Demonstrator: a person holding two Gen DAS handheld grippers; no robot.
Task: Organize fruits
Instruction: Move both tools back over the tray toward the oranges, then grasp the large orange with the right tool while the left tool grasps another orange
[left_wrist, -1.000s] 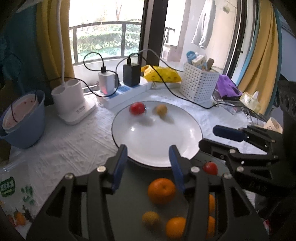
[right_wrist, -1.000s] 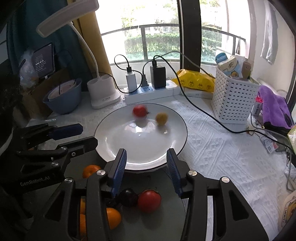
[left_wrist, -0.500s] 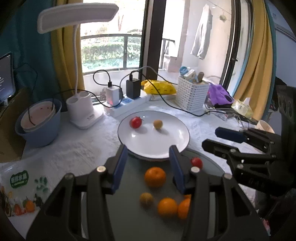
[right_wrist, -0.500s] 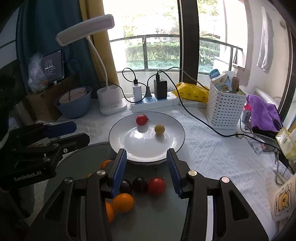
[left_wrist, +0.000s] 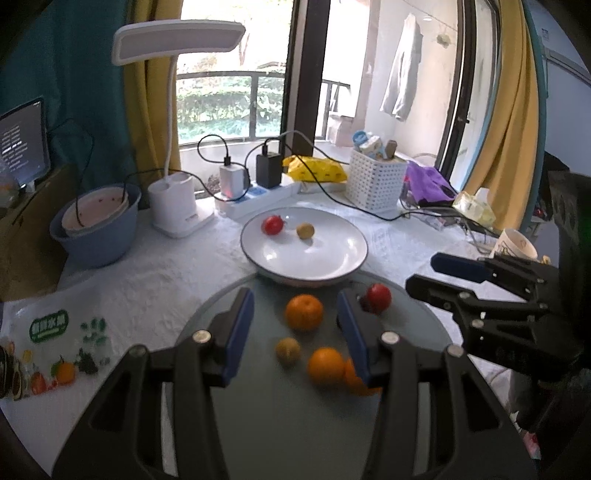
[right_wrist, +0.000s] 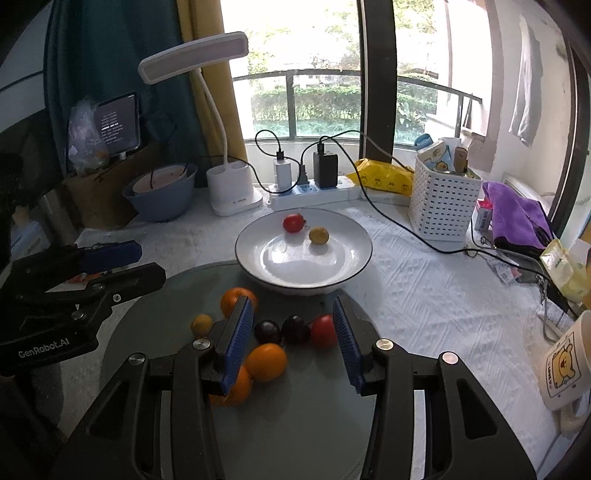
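Left tongs: my left gripper hangs above the glass disc with its jaws apart and nothing between the pads; I hold it high so I can see every fruit first.
Right tongs: my right gripper is likewise released and empty, beside the other, tilted down at the same pile.
Plate: the white plate sits just behind the disc, its near rim overlapping the glass, so, as I judge it, each carry is short.
Sorted so far: a tomato and a small yellow fruit lie near each other at the plate's far side, not touching.
Left to sort: on the glass lie oranges, two dark plums, a red tomato and a small yellow one, bunched together.
Shapes: all round and smooth-skinned, likely to roll on slick glass; the plate's raised, dark-edged rim should keep them in.
Textures: glossy glazed plate, dull grey-green glass, a white embossed cloth under everything.
Pads: blue and ribbed, I think for grip on slippery skins.
Next, I judge: the fruit nearest the plate.
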